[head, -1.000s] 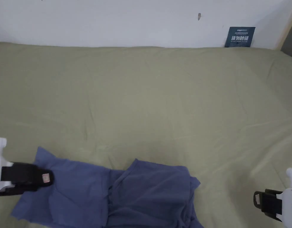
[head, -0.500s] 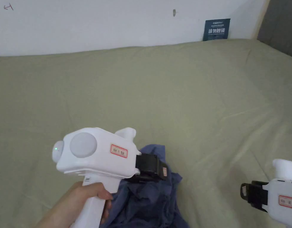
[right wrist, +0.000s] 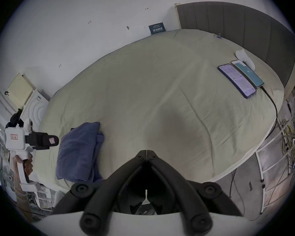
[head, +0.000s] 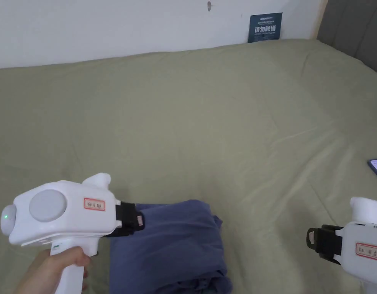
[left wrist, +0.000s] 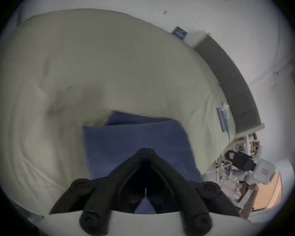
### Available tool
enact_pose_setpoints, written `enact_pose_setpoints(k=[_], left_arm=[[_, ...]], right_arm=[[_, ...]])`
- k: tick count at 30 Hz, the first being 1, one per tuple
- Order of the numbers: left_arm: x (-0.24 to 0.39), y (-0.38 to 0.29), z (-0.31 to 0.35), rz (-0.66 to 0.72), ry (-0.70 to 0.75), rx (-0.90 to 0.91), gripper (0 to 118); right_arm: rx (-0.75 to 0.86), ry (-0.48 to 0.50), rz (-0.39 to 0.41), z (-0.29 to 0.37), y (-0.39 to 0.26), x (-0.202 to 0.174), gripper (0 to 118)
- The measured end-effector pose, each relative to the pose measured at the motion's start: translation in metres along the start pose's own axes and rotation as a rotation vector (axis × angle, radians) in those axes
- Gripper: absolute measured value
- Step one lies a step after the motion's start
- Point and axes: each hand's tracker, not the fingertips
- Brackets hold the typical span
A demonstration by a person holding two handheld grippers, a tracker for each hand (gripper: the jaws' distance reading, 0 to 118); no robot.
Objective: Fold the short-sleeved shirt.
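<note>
Big green bed (head: 222, 115) under a white wall (head: 107, 30) in the head view, with the blue short-sleeved shirt (head: 172, 245) lying near the front edge, folded up into a thick, narrow bundle. Left tool (head: 140, 221) right at the bundle's left edge, clenched with nothing in it, held low and flat by a hand (head: 49, 268), likely to pat or push that side straight. Right tool (head: 309, 237) well apart on the right, over bare bed, likely waiting out of the way. Next, the left gripper view: two black jaws pressed tip to tip, no cloth between, blue shirt just beyond and below them. Last, the right gripper view: jaws squeezed together too, empty, over bare bed; shirt off to the left, two phones (right wrist: 235, 79) far off by the headboard (right wrist: 245, 26), safely clear of the folding. Looks nearly done, with maybe one more tidy-up needed.
</note>
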Motion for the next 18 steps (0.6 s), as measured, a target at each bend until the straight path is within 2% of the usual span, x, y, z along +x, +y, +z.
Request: enact_pose_setpoints(k=[2, 9, 18], left_arm=[[0.0, -0.011, -0.008, -0.055, 0.028, -0.029, 0], [0.037, -0.034, -0.047, -0.036, -0.025, -0.054, 0], [0.116, -0.044, -0.077, -0.205, -0.026, -0.083, 0]], right_arm=[[-0.003, 0.005, 0.005, -0.002, -0.002, -0.002, 0], [-0.022, 0.012, 0.021, -0.006, -0.006, -0.005, 0], [-0.02, 0.009, 0.003, -0.005, -0.008, 0.005, 0]])
